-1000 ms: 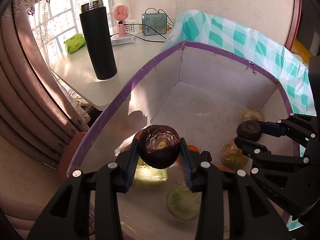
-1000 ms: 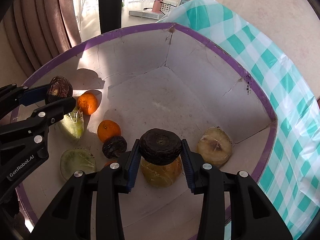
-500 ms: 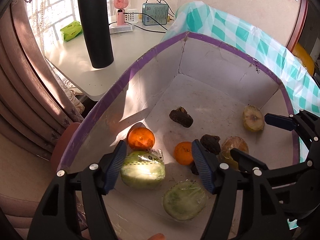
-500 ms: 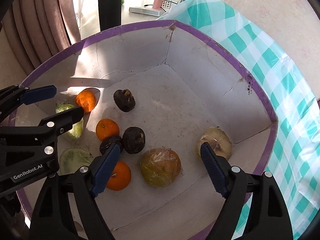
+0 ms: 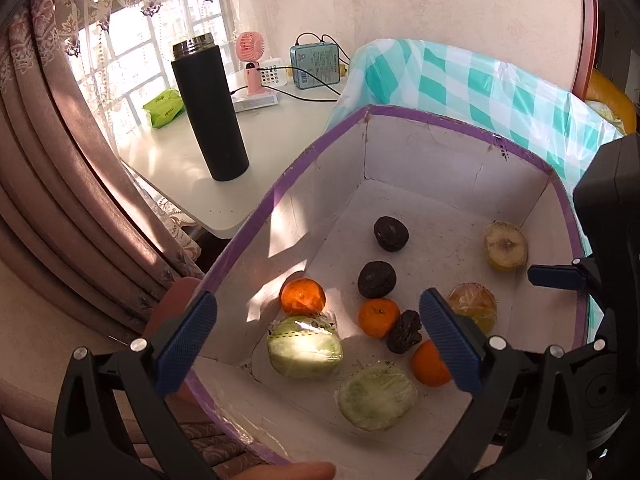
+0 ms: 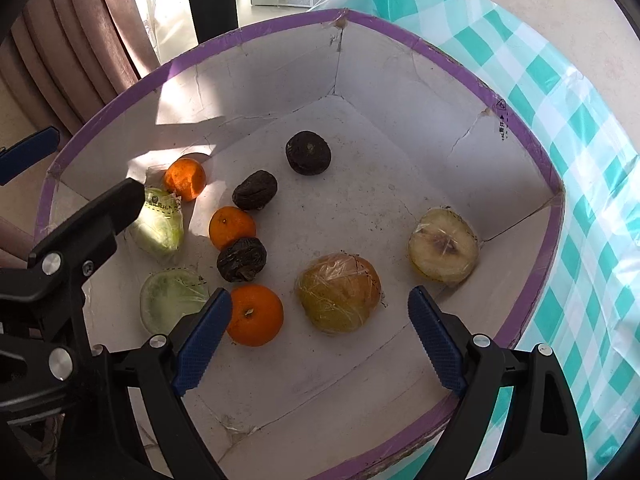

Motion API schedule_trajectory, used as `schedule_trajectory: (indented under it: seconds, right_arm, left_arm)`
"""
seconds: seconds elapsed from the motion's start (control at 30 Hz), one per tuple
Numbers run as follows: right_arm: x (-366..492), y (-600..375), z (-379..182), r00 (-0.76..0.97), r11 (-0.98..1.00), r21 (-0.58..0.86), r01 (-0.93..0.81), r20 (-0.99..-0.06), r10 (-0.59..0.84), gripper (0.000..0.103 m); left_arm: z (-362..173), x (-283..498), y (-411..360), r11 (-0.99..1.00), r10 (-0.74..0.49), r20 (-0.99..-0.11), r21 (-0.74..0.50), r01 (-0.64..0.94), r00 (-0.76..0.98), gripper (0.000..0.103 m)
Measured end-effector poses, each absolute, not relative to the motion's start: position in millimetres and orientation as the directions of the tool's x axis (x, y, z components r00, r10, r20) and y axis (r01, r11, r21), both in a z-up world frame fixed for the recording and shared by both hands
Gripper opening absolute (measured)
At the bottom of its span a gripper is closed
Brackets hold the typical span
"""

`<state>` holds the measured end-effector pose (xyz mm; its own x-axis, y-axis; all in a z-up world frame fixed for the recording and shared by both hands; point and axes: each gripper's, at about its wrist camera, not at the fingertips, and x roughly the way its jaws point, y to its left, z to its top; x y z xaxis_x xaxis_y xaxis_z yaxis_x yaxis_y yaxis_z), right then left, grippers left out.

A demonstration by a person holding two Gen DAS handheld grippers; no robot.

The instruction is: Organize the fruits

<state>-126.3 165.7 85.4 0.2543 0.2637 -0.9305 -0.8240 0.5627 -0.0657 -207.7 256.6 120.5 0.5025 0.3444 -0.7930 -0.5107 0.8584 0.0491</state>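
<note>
A white cardboard box with a purple rim holds the fruit. Inside lie three dark round fruits, three oranges, two wrapped green halves, a wrapped brown fruit and a cut pale half. My left gripper is open and empty above the box's near left side. My right gripper is open and empty above the near side.
A white table left of the box carries a tall black flask, a pink fan, a blue device and a green pack. A teal checked cloth lies right of the box. Curtains hang at the left.
Both grippers let go of the dark fruits they held and opened wide. The two fruits now lie on the box floor. Both grippers have pulled back and up.
</note>
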Motion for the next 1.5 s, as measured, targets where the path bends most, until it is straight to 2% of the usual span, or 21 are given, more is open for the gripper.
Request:
schedule_trajectory:
  seconds: [0.1, 0.27, 1.5]
  right_arm:
    - [-131, 166, 84, 0.256, 0.561, -0.079, -0.824, -0.935, 0.245, 0.086]
    - [-133, 166, 84, 0.256, 0.566, -0.078, -0.821, -0.936, 0.243, 0.086]
    - [-134, 166, 80, 0.277, 0.559, -0.101, -0.823, -0.931, 0.239, 0.086]
  left_arm:
    - [104, -202, 265, 0.862, 0.248, -0.854, -0.022, -0.507, 0.458, 0.101]
    - [95, -202, 273, 0.855, 0.187, -0.878, -0.076, -0.513, 0.441, 0.101]
    - [85, -198, 271, 0.859, 0.199, -0.897, -0.035, -0.512, 0.395, 0.101]
